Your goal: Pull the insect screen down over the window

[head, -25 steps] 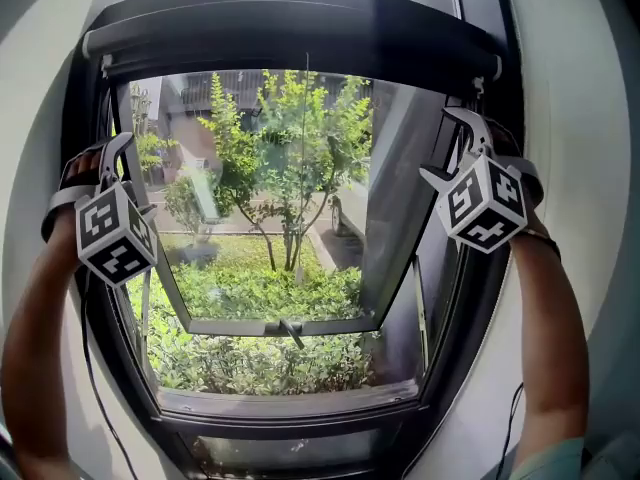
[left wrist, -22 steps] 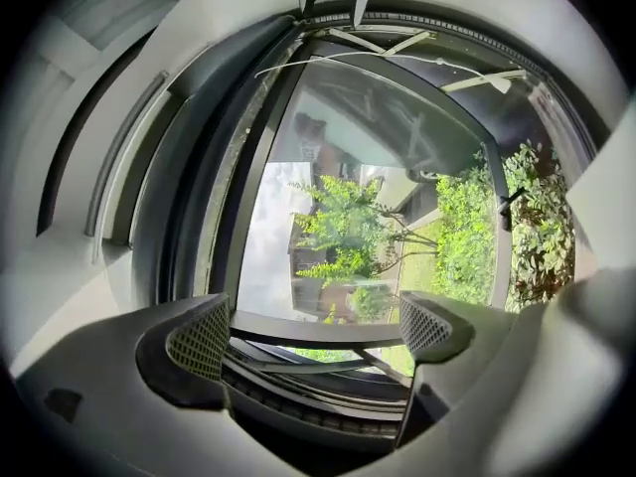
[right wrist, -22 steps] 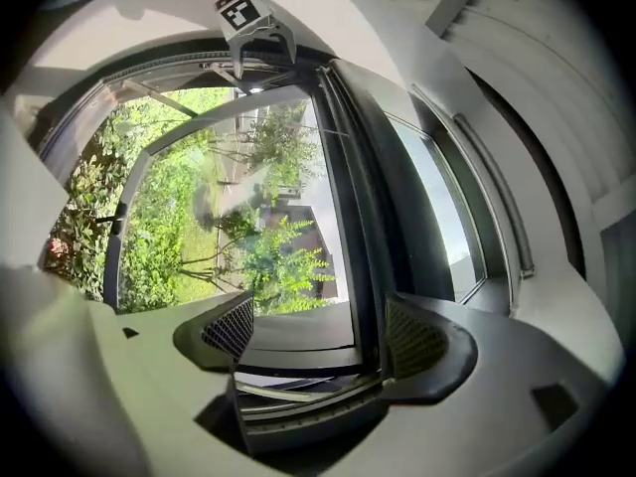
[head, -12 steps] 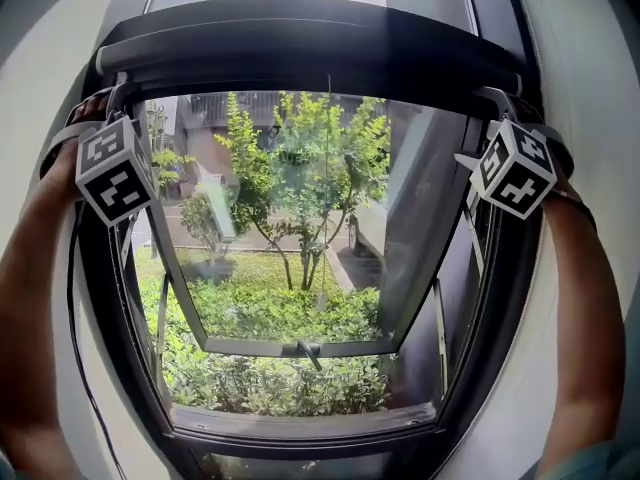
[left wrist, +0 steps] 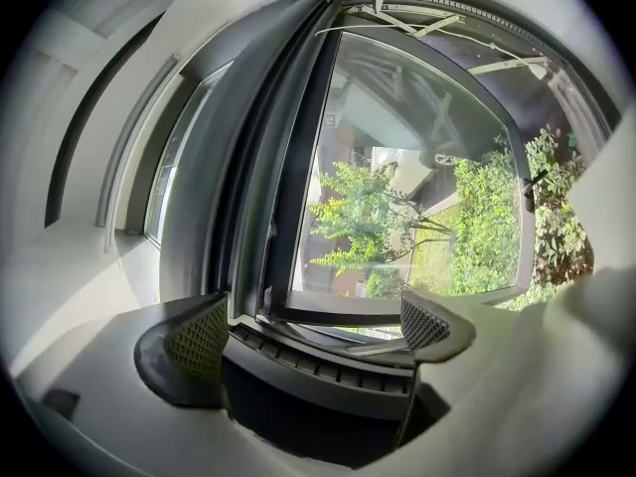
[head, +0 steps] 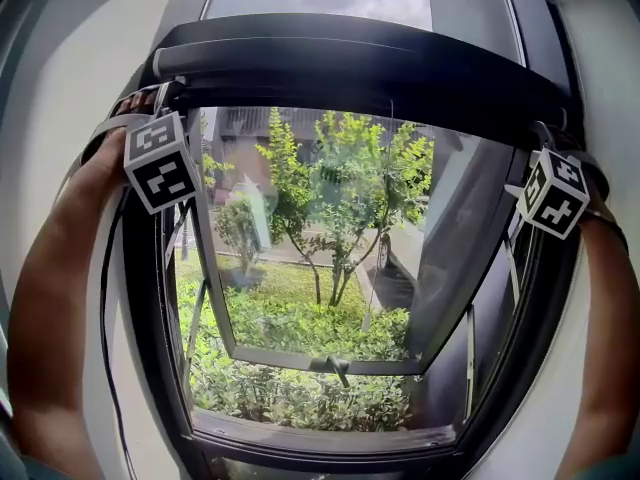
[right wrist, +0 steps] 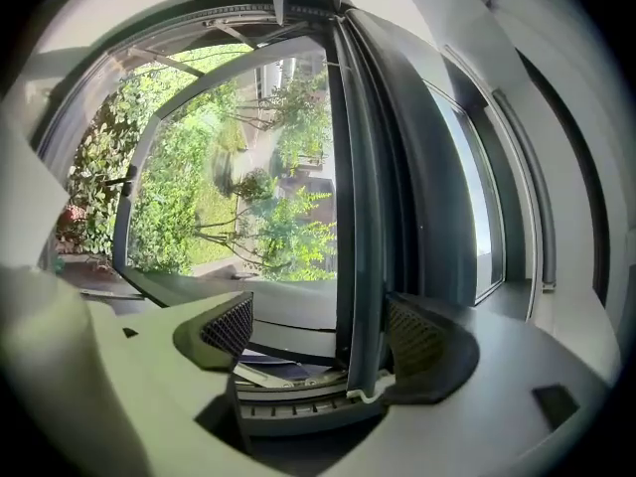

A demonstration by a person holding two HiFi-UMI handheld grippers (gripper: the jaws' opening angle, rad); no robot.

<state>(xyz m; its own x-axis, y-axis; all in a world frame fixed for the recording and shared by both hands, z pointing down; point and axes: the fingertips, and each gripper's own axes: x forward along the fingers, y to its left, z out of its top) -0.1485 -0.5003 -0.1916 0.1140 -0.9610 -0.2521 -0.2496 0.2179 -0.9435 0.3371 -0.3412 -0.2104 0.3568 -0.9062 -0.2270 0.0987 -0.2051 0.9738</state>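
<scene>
The left gripper [left wrist: 313,321] is held wide open, its jaws having just been opening, and nothing is gripped by it. The dark bar [left wrist: 283,167] of the screen is seen between the 2 jaws, just beside 1 pad [left wrist: 199,338] and well apart from the other pad [left wrist: 422,321]; whether the near pad is touched cannot be told.

The right gripper [right wrist: 323,331] is also held open. The same bar [right wrist: 360,187] is passed between its jaws and is laid against 1 pad [right wrist: 412,338], while the other pad [right wrist: 231,328] is kept clear of it, so no grip is made.

In the head view both grippers are raised to the 2 ends of the bar [head: 380,80], each with its marker cube [head: 160,163] turned toward the camera. The screen [head: 350,38] is rolled up above and between the grippers, and is not yet pulled down. The window [head: 150,298] below them is left uncovered, with its sash [head: 330,360] swung outward. Beyond the jaws, trees [head: 345,188] and a hedge [head: 290,393] are seen through the glass. A thin cable [head: 103,298] is hung down beneath the left gripper, beside the forearm [head: 55,298].
</scene>
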